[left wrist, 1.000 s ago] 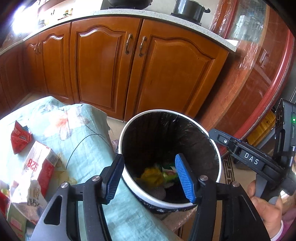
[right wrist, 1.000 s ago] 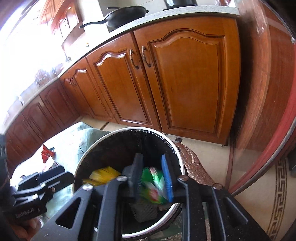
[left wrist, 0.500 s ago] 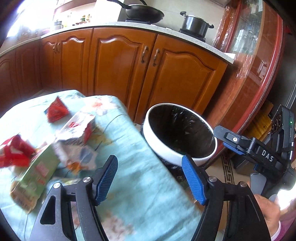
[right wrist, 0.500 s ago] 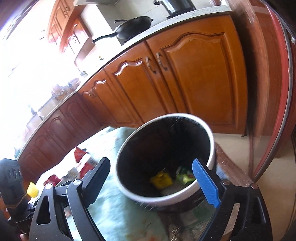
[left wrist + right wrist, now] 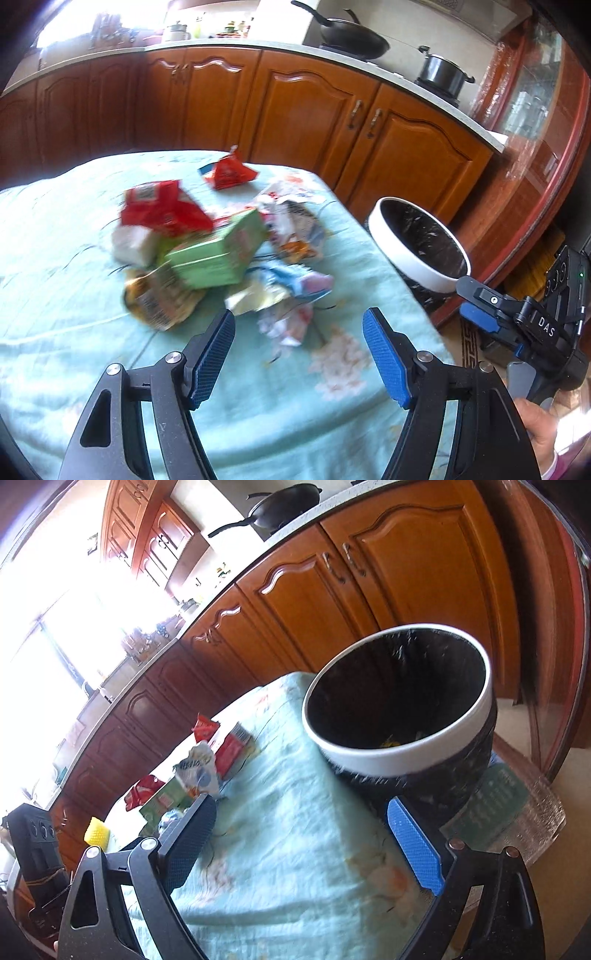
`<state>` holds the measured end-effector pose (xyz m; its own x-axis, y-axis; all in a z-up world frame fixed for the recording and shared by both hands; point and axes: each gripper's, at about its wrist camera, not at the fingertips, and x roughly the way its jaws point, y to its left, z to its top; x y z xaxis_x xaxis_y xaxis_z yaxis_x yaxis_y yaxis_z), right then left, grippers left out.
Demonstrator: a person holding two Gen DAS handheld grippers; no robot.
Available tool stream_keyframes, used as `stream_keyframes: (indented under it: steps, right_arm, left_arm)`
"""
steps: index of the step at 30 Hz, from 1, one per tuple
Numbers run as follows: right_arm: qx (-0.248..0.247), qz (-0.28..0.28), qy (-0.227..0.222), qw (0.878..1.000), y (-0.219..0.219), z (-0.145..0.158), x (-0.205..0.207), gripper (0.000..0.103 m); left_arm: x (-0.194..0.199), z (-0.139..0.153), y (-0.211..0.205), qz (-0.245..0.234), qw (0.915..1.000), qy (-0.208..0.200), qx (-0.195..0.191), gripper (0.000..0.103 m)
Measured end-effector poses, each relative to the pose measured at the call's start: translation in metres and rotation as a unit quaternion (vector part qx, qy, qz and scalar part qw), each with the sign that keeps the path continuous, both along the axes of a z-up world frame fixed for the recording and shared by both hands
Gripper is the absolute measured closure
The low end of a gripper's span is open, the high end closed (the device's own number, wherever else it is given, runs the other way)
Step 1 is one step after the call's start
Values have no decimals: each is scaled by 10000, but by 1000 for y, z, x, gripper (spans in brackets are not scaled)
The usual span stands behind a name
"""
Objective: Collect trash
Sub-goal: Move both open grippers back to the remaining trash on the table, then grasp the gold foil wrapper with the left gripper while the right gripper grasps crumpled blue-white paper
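A heap of trash lies on the table's pale green cloth: a green carton, a red wrapper, a small red packet, a blue-and-white wrapper and crumpled paper. My left gripper hangs open just short of the crumpled paper, holding nothing. The white-rimmed bin with a black liner stands off the table's right edge. My right gripper hovers over the table corner in front of the bin. Its jaws are opening, with nothing between them. Yellow scraps show deep inside the bin.
Wooden cabinets run behind the table, with a wok and a pot on the counter. A glass-fronted cabinet stands to the right of the bin. A yellow object lies at the table's far left. A person's hand holds the right gripper's handle.
The right gripper let go of a green wrapper over the bin, opened wide and drew back. The left gripper swung left from the bin to the trash heap.
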<state>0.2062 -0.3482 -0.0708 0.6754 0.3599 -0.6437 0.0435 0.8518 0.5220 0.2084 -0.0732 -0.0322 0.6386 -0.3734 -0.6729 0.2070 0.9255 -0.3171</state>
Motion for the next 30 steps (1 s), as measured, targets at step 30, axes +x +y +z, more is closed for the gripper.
stream_keyframes:
  steps: [30]
  right_arm:
    - [291, 1316, 281, 9905, 118, -20, 34, 27]
  left_arm:
    - [44, -22, 86, 383, 9986, 321, 190, 33]
